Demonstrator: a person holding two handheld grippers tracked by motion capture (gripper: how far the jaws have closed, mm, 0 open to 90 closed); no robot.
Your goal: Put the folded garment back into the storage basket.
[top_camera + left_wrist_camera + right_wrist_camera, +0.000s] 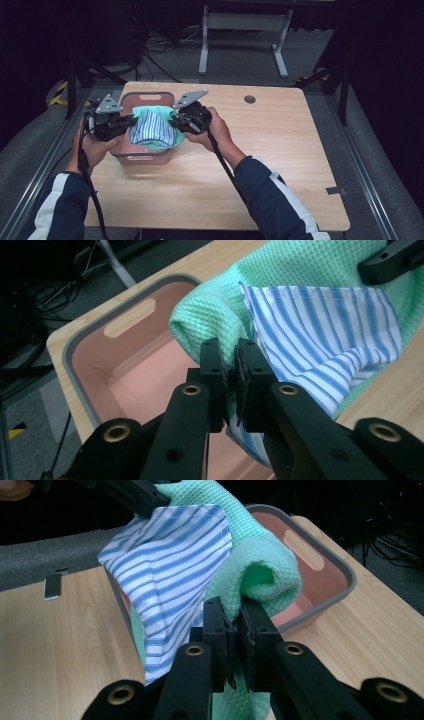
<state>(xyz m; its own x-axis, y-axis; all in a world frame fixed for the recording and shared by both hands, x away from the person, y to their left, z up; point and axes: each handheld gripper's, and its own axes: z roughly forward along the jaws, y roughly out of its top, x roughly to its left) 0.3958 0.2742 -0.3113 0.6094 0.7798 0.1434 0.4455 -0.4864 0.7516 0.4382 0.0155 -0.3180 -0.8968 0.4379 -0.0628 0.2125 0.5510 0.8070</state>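
Green waffle cloth point(167, 111) with blue-striped white panel, bunched over bin point(145, 159)

I'm at a lab-style recording setup, not a home. Bare wooden table point(280, 150) sits inside a metal rail frame point(367, 175), black curtains all round, grey carpet floor. Loose cables point(150, 50) trail on the floor behind, beside a grey equipment stand point(245, 35). Yellow-black hazard tape point(59, 95) marks the left edge.

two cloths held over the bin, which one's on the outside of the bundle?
The green waffle-weave cloth: it wraps around as the outer layer. The blue-and-white striped cloth lies inside it, over the pink bin.
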